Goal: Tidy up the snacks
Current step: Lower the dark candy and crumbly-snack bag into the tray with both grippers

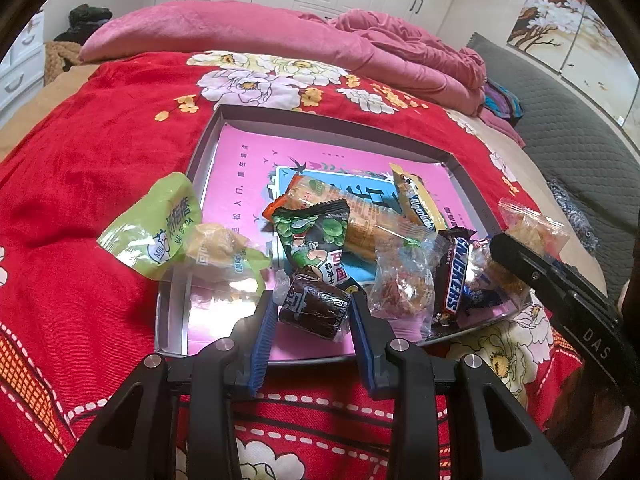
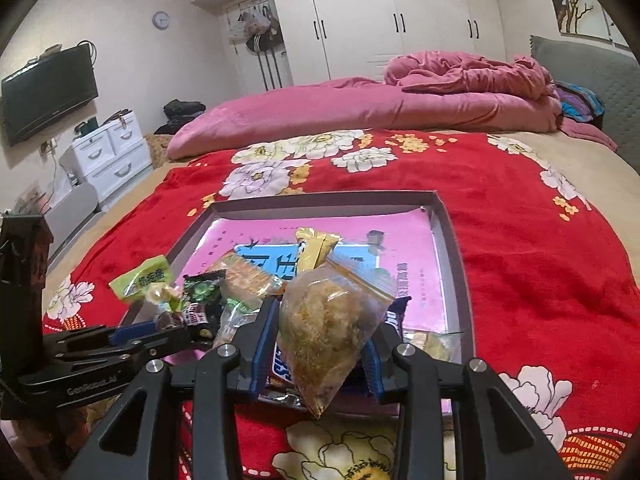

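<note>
Snacks piled in near half of box (image 1: 208, 148) on red blanket (image 1: 100, 152) | left gripper (image 1: 314, 312) pinching brown candy (image 1: 314, 308) over near box edge | right gripper (image 2: 320, 344) pinching clear bag (image 2: 332, 328) above box's near right | green packet (image 1: 160, 224) hangs over left rim | Snickers (image 1: 456, 272) at right
</note>
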`<state>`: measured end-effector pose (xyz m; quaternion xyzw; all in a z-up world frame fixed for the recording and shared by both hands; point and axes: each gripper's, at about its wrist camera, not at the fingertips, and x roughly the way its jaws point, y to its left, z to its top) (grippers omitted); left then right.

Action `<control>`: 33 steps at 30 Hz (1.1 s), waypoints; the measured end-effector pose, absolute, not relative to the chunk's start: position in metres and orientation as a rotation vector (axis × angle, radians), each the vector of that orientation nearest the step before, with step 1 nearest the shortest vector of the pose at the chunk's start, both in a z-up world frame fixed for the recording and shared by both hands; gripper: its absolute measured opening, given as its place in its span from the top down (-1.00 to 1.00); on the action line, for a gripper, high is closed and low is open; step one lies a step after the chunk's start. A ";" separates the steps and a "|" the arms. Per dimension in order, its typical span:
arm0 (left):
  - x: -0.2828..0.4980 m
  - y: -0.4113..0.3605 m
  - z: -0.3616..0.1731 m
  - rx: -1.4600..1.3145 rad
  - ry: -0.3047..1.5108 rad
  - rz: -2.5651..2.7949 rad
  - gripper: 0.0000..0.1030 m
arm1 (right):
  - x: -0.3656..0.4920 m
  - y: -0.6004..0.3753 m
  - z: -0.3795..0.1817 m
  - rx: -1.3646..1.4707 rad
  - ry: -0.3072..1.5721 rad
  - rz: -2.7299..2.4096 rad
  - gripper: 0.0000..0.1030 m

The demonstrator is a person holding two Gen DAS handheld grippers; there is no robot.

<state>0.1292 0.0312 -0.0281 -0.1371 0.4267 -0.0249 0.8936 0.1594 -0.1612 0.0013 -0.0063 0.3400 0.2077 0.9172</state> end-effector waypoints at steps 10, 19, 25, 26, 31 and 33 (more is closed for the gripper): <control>0.129 0.031 -0.028 -0.284 0.885 -0.052 0.27 | 0.163 -0.169 0.002 -0.012 0.689 0.373 0.25; 0.129 0.031 -0.028 -0.283 0.885 -0.052 0.27 | 0.166 -0.159 -0.004 -0.098 0.701 0.339 0.25; 0.129 0.031 -0.027 -0.282 0.885 -0.051 0.27 | 0.167 -0.154 -0.009 -0.112 0.721 0.359 0.25; 0.129 0.031 -0.027 -0.282 0.885 -0.051 0.27 | 0.167 -0.154 -0.010 -0.114 0.724 0.361 0.25; 0.130 0.030 -0.028 -0.281 0.886 -0.049 0.27 | 0.166 -0.151 -0.012 -0.103 0.734 0.390 0.25; 0.130 0.030 -0.029 -0.278 0.887 -0.048 0.27 | 0.165 -0.146 -0.014 -0.110 0.746 0.407 0.25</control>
